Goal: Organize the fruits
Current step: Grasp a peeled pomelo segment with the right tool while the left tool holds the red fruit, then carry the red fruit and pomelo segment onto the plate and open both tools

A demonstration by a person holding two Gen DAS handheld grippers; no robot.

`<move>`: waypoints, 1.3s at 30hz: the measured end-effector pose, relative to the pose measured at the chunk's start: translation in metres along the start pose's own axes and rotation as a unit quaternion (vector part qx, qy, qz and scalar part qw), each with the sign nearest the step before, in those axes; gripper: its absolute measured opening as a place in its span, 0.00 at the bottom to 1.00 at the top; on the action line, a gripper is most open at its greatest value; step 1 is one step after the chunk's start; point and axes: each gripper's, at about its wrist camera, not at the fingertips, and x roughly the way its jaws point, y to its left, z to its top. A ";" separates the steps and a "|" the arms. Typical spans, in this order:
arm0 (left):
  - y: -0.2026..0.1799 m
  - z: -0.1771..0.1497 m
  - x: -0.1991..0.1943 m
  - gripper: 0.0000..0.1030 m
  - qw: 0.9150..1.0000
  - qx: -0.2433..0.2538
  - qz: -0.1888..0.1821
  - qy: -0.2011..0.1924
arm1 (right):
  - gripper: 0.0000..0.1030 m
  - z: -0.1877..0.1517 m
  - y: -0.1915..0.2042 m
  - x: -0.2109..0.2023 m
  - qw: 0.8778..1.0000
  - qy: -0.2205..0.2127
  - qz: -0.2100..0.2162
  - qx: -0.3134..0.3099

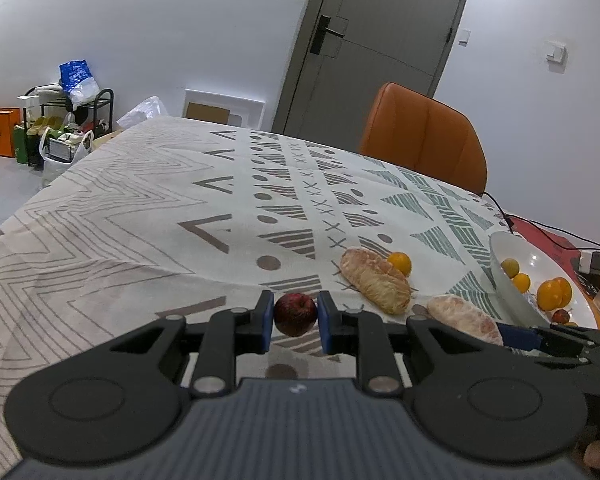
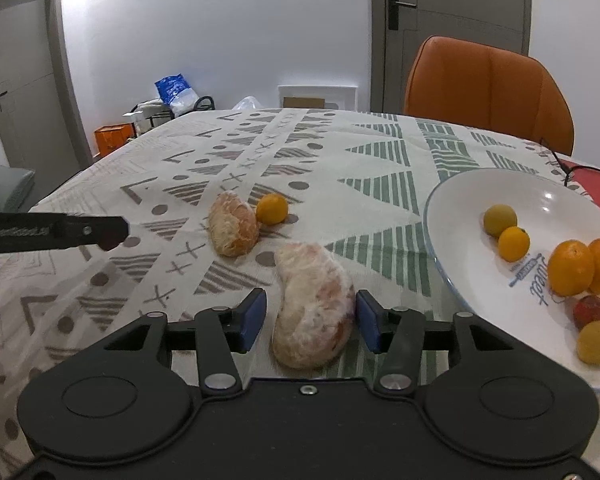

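My left gripper (image 1: pixel 295 316) is shut on a small dark red apple (image 1: pixel 295 314), held just above the patterned tablecloth. My right gripper (image 2: pixel 311 318) is open, its blue pads on either side of a peeled pomelo segment (image 2: pixel 314 304) that lies on the cloth; the right pad is close to it. A second pomelo segment (image 2: pixel 233 224) and a small orange (image 2: pixel 272 209) lie further back. A white plate (image 2: pixel 460 200) at the right holds several oranges, yellow fruits and a small red fruit (image 2: pixel 589 311). The plate also shows in the left wrist view (image 1: pixel 504 276).
An orange chair (image 2: pixel 488 88) stands behind the table. A black cable (image 1: pixel 540 232) runs over a red mat near the plate. The left gripper's finger (image 2: pixel 60 232) reaches in from the left in the right wrist view. Bags and a rack (image 1: pixel 60 128) stand by the wall.
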 end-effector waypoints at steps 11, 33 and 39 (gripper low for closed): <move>0.006 0.002 -0.003 0.21 1.000 -0.005 0.001 -0.004 | 0.36 0.005 0.005 0.005 1.000 -0.004 -0.017 -0.018; -0.057 0.008 0.002 0.21 0.999 0.049 -0.021 -0.003 | 0.36 0.014 -0.040 -0.045 0.996 -0.077 -0.005 0.042; -0.072 0.008 0.003 0.21 0.998 0.061 -0.028 -0.004 | 0.36 0.011 -0.057 -0.051 0.995 -0.084 -0.015 0.056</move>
